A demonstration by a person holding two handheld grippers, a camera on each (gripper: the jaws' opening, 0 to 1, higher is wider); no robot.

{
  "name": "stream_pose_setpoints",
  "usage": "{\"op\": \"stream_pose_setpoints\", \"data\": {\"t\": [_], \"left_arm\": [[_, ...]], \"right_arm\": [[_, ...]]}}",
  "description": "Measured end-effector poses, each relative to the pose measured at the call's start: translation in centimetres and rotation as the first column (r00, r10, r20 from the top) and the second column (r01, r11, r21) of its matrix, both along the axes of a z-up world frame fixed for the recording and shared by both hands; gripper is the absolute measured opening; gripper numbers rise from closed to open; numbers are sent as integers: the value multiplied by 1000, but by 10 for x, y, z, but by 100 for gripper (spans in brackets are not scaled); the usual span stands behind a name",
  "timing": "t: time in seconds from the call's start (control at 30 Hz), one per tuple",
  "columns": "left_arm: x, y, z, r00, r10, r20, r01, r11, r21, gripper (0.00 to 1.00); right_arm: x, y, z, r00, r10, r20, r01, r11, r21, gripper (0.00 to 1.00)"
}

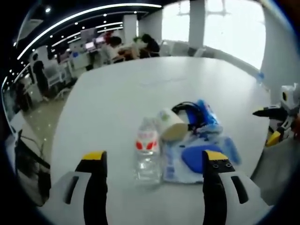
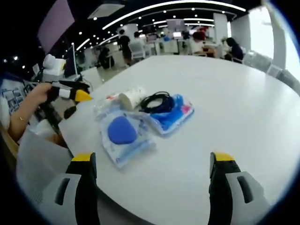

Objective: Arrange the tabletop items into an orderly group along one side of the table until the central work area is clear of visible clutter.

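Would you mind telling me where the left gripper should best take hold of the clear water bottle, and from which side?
Probably around the mid-body of the water bottle, just below its red label, coming from the bare table side away from the packet. It lies along the left gripper's line, so the open jaws would straddle it.

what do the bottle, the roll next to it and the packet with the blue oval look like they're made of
Bottle: clear glossy plastic, probably; the table shows through it, with a red-and-white label. Roll: matte off-white paper or tape, hard to tell. Packet with the blue oval: thin shiny plastic film, judging by glare and wrinkles.
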State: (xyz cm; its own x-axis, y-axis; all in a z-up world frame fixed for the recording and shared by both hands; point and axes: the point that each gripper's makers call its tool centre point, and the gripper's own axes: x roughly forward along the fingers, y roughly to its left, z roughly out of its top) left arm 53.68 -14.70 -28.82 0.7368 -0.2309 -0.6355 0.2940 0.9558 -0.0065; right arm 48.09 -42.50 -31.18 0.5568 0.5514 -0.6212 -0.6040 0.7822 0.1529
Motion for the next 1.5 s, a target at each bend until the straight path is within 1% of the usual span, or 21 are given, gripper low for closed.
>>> {"op": "stream_pose_setpoints", "data": {"t": [0.1, 0.3, 0.63, 0.73, 0.77, 0.83, 0.93, 1.03, 1.1, 1.17, 1.2, 1.27, 1.37, 1.5], "left_arm": [[9, 3, -2, 1000, -3, -11, 4, 1000, 6, 81], [23, 7, -12, 999, -4, -41, 6, 999, 32, 80], [37, 2, -29, 995, -37, -89, 40, 999, 35, 77], [39, 1, -38, 991, -41, -131, 44, 999, 23, 76], [42, 0, -39, 991, -47, -128, 50, 999, 22, 75], [45, -1, -43, 989, -56, -136, 61, 998, 34, 74], [48, -1, -53, 983, -65, -169, 75, 996, 51, 74], [51, -1, -58, 981, -67, -181, 78, 996, 53, 72], [54, 0, -60, 981, -63, -185, 73, 996, 52, 68], [55, 1, -64, 976, -66, -208, 81, 995, 64, 64], [54, 2, -67, 971, -70, -227, 91, 992, 85, 62], [56, 2, -70, 971, -72, -228, 96, 991, 96, 61], [59, 2, -73, 970, -76, -232, 100, 991, 91, 59], [61, 2, -78, 957, -81, -277, 116, 987, 110, 52]], "right_arm": [[-1, -1, -3, 1000, 1, -7, -2, 1000, -14, 99], [-2, -2, -7, 1000, 2, -22, -2, 1000, -27, 99], [-1, -6, -9, 999, -16, -30, 15, 999, -32, 99], [-1, -6, -10, 999, -16, -34, 15, 999, -36, 99], [-1, -7, -11, 999, -17, -35, 15, 999, -38, 99], [-1, -7, -11, 999, -19, -37, 17, 999, -40, 99], [-1, -8, -11, 999, -22, -37, 21, 999, -42, 99], [-1, -9, -12, 999, -26, -39, 24, 999, -43, 99], [-1, -10, -13, 999, -26, -41, 24, 999, -48, 99], [-1, -9, -13, 999, -26, -42, 24, 999, -48, 99], [-1, -10, -14, 999, -26, -44, 24, 999, -49, 99], [-2, -10, -14, 999, -26, -47, 23, 998, -53, 99], [-1, -11, -14, 999, -28, -43, 25, 998, -55, 99], [-2, -11, -15, 999, -26, -47, 23, 998, -57, 99]]}}
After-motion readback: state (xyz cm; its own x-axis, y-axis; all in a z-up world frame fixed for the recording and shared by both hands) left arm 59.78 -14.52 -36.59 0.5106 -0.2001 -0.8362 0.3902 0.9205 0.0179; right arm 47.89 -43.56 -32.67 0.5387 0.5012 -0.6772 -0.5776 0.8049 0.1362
